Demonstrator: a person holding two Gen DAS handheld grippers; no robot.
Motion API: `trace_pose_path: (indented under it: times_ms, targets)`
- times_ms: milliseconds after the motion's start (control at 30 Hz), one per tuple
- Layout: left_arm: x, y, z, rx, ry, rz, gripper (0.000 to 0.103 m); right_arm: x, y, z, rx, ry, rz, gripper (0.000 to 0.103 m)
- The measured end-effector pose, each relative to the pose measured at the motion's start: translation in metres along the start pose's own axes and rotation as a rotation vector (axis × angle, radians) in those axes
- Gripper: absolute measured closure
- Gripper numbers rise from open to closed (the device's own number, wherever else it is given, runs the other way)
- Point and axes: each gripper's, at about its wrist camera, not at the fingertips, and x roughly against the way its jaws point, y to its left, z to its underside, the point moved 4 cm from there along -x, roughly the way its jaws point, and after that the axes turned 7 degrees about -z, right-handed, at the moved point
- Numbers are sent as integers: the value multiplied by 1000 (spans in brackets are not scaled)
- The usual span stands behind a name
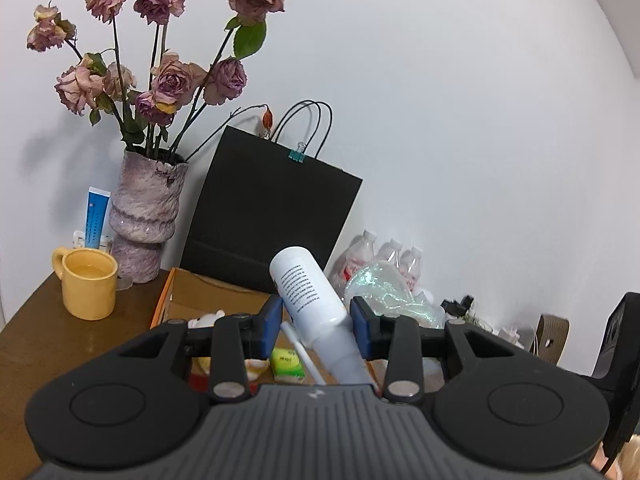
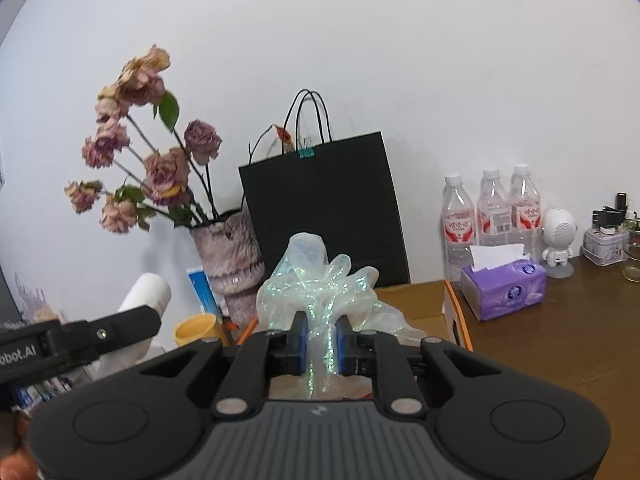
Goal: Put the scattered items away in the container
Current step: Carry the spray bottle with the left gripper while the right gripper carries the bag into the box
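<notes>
My left gripper (image 1: 316,322) jaws clamp the rigid, slick white bottle (image 1: 308,292) at its shoulder, base tilted toward eleven o'clock; my right gripper (image 2: 320,346) jaws pinch the featherlight, crushable iridescent ribbon bow (image 2: 320,280).

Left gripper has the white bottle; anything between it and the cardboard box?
Nothing visible does. The white bottle hangs in the left gripper over the open cardboard box, whose top is uncovered.

Vase (image 1: 146,216), black bag (image 1: 268,216) wall off box (image 1: 208,292) rear; above box clear
</notes>
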Motion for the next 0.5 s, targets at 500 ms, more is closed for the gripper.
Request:
trace_pose_path:
  times_ms: [500]
  targets:
    - [-50, 20, -6, 92, -56, -26, 65, -53, -17, 1, -51, -37, 16, 91]
